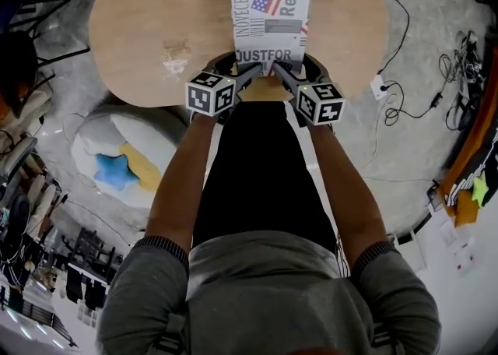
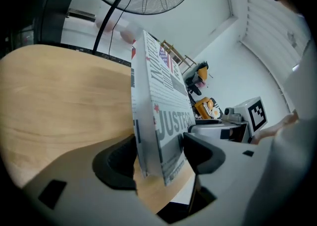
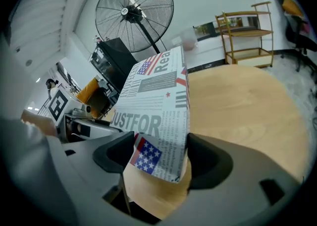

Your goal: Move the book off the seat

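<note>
A book (image 1: 270,22) with a newspaper-print cover and a US flag lies on the oval wooden seat (image 1: 140,26), its near end at the seat's front edge. My left gripper (image 1: 250,72) holds the book's near left corner. In the left gripper view, the jaws of the left gripper (image 2: 158,158) press on both faces of the book (image 2: 163,116), beside the seat (image 2: 59,101). My right gripper (image 1: 282,72) holds the near right corner. In the right gripper view, the book (image 3: 156,101) sits clamped between the right gripper's (image 3: 161,158) jaws, above the seat (image 3: 237,106).
A white cushion (image 1: 117,163) with a blue star lies on the floor to the left. Cables (image 1: 405,96) run over the floor at the right. A standing fan (image 3: 133,12) and a wooden shelf (image 3: 247,36) stand beyond the seat.
</note>
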